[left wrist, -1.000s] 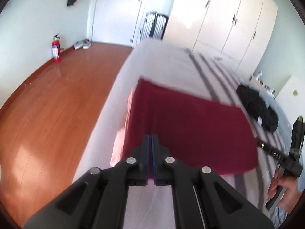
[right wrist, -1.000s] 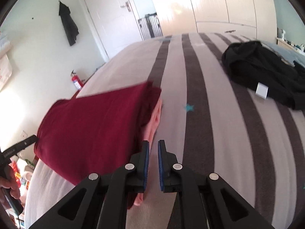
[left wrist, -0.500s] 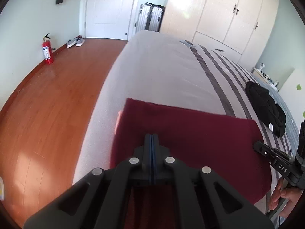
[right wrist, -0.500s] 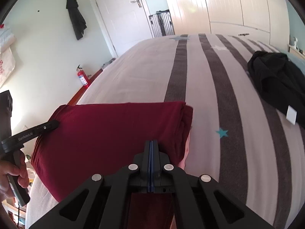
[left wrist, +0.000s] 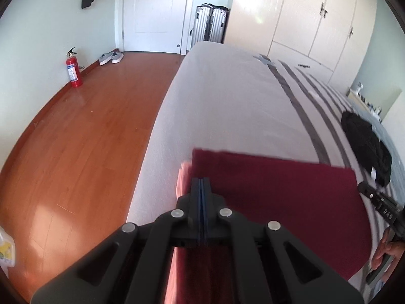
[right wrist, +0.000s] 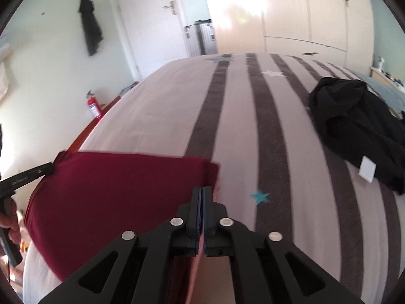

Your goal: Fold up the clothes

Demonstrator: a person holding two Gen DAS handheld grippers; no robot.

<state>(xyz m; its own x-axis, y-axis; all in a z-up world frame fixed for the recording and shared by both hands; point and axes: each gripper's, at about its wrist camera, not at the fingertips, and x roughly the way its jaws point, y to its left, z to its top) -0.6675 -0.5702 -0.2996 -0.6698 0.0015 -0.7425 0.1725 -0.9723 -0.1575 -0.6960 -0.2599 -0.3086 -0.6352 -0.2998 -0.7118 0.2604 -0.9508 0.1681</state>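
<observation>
1. Maroon garment (left wrist: 278, 195) is lying folded on the striped bed (left wrist: 227, 101), near its edge.
2. Left gripper (left wrist: 200, 185) and right gripper (right wrist: 201, 195) are both pinching its near corners, jaws closed.

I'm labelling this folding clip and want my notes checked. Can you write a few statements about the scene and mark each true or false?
1. Both claws are shut on the dark red folded garment: left claw, right claw. True.
2. The crumpled black garment lies on top of the red one. False; it lies apart, further along the grey-striped bed cover.
3. A red fire extinguisher stands on the wooden floor by the wall. True.
4. The white door stands wide open. False; it is closed.
</observation>
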